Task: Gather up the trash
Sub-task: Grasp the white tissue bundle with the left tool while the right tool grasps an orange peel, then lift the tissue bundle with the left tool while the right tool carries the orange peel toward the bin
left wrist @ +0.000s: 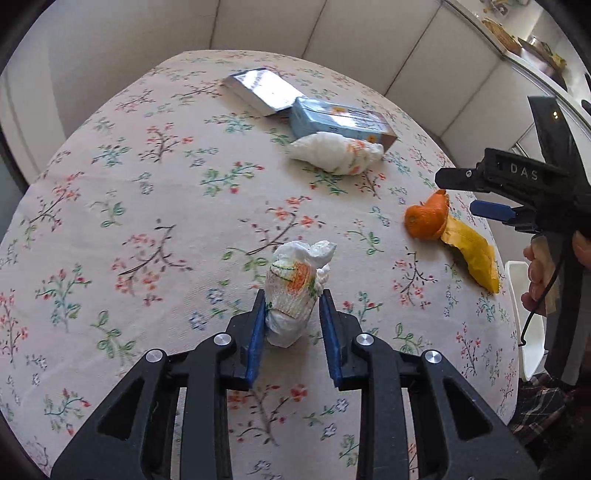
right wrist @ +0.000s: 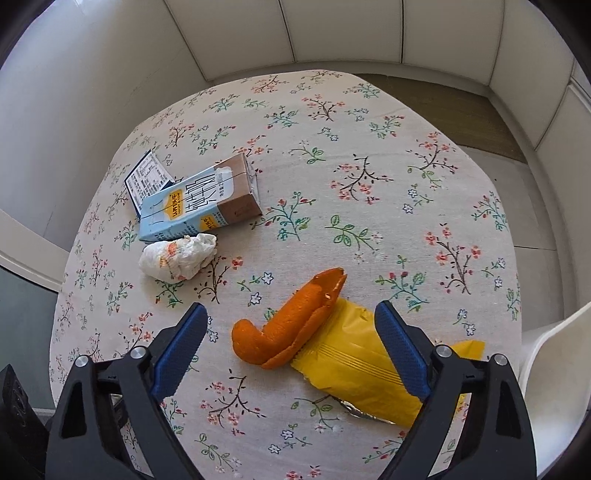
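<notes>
Floral tablecloth (right wrist: 369, 155) on table – white panelled walls (right wrist: 332, 29), daylight

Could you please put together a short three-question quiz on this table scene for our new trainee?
1. True or false: the left gripper is shut on a crumpled tissue.
2. What lies partly on top of the yellow wrapper? A) a spoon B) an orange peel C) a bottle cap
3. Fill in: the second crumpled tissue lies right beside the light-blue ____.

Key:
1. True; both pads press its sides.
2. B; the right gripper stands open around peel and wrapper.
3. Carton, lying on its side on the floral tablecloth.
</notes>
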Available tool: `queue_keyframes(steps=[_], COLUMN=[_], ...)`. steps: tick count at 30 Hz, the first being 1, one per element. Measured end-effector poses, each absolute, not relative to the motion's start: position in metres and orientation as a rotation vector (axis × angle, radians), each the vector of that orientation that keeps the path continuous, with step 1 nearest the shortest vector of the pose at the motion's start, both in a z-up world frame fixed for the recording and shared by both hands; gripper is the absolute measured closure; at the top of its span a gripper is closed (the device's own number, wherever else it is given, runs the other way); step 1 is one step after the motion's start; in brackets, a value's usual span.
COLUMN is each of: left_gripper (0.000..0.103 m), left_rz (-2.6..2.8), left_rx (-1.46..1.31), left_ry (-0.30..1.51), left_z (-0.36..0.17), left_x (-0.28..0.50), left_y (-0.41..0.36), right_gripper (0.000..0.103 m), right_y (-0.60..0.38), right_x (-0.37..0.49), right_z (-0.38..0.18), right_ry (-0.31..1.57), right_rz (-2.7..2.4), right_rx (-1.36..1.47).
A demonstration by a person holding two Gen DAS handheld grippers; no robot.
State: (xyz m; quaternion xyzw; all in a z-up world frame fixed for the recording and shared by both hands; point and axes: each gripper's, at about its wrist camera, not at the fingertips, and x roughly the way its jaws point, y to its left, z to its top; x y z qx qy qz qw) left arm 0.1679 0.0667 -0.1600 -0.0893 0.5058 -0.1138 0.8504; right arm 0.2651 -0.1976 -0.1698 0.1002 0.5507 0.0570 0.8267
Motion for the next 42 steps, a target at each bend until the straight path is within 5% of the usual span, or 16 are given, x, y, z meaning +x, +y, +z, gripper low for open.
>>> queue_keyframes(steps=[4, 9, 12, 42], left_gripper=[0.076, 0.076, 0.076, 0.076], left_rz=[-0.213, -0.196, -0.170, -0.090], left_rx=[-0.210, -0.218, -0.230, -0.313], left_ry=[1.063, 1.052, 1.049, 0.829], left_z=[-0.153, -0.150, -0.152, -0.076], left_x=[0.164, 0.163, 0.161, 0.159], left_y=[0.083, 0.088, 0.091, 0.097], right_gripper=[0.036, 0.081, 0.090, 0.093], right_y=[-0.181, -0.169, -0.171, -0.208], right_x=[0.268, 0.266, 0.265, 0.213], right_z=[-0.181, -0.186, -0.183, -0.059], right_ry=[1.201, 1.200, 1.197, 0.833], right_rz=[0.138, 0.140, 0.175, 0.284], right_rx=[0.173, 0.093, 0.125, 0.209])
